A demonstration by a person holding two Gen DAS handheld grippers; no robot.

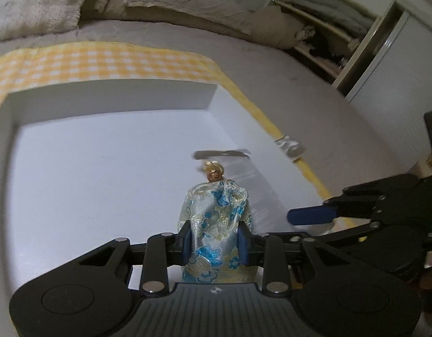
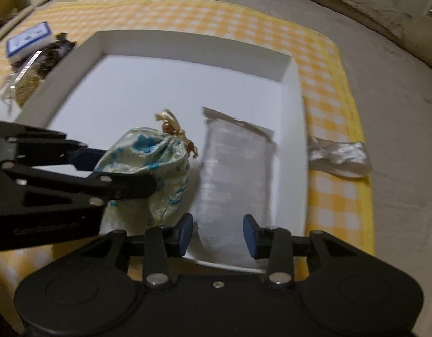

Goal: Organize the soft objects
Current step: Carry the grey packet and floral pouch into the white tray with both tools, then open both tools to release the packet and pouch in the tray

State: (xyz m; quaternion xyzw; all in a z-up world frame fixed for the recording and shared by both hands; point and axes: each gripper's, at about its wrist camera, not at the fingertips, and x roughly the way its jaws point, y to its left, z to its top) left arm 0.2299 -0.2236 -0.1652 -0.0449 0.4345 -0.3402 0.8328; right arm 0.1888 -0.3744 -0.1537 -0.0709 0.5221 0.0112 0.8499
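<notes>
The left gripper point(image 1: 215, 245) has its blue-padded jaws clamped on a small drawstring pouch of pale brocade fabric with blue and gold flowers point(image 1: 216, 219), gripping it at the lower body so that the gathered neck and its cream-gold cord with a brown bead point(image 1: 213, 172) point away from the camera. The pouch is held over the floor of a shallow white rectangular box tray point(image 1: 109, 95), toward the tray's right half; whether its base touches the tray floor cannot be told. In the right wrist view the same pouch point(image 2: 148, 163) sits between the left gripper's arms, which enter from the left. The right gripper point(image 2: 218, 234) has its jaws apart with nothing pressed between the pads; it hovers over the near edge of the tray, above a flat clear plastic packet point(image 2: 235, 168) lying on the tray floor just right of the pouch. The tray rests on a yellow-and-white checked cloth point(image 2: 322, 106) spread over a grey bed cover point(image 2: 398, 112). A crumpled piece of shiny clear plastic wrap point(image 2: 339, 154) lies on the cloth outside the tray's right wall. Beyond the tray's left wall are a blue-edged white packet point(image 2: 27, 39) and dark mixed items, too blurred to identify. Cream fluffy pillows point(image 1: 41, 2) lie at the far side of the bed.
</notes>
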